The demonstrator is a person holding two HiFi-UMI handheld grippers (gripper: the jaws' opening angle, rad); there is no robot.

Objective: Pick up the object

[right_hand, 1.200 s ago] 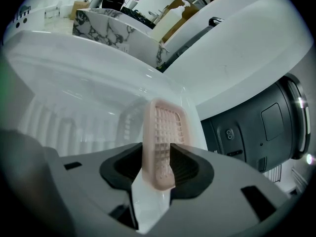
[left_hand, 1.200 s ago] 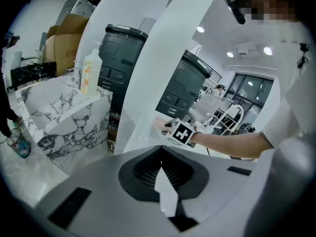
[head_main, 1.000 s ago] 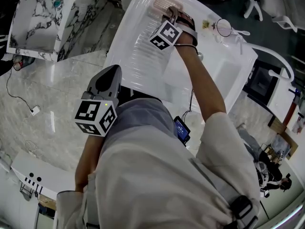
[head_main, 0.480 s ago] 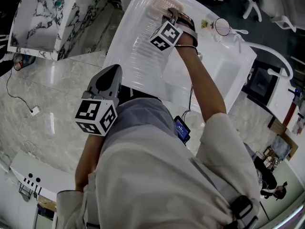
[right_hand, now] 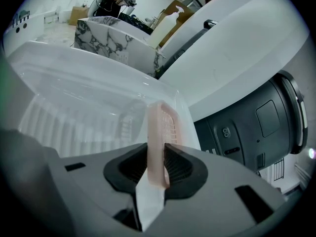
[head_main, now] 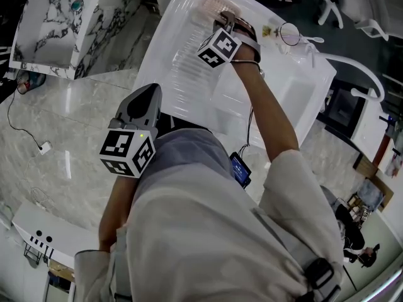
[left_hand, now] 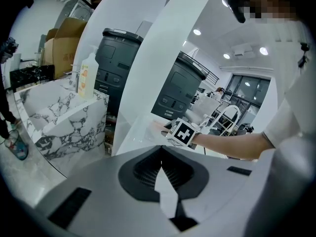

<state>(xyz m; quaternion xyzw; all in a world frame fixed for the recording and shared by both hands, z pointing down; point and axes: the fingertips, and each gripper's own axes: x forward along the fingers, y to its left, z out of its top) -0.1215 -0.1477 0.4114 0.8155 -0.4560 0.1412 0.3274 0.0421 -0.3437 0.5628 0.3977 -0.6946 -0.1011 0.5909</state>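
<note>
Where the white counter (head_main: 189, 74) runs away from the person, its top is moulded into a ribbed draining area with a sink basin (head_main: 296, 93) beside it. The floor (head_main: 50, 150) is pale grey stone. A marble-patterned block (head_main: 69, 24) stands to the left, and dark machines (right_hand: 256, 127) stand beyond the counter.

The pink tray (right_hand: 159, 132) is pale, translucent and round-cornered, with a slotted grid face. It sits at the far end of the ribbed area, seen edge-on from the right gripper view.

The right hand-held gripper (right_hand: 155, 167) is at that far end. Its jaws are closing, with the tray's rim between them and the ribbed pads against both faces. The left hand-held gripper (left_hand: 162, 169) is held low beside the person's body, well apart from the counter top, with its jaws together and nothing between them.

Compared with one second ago, both hand-held grippers occupy nearly the same positions in the head view. The tray has not moved.
</note>
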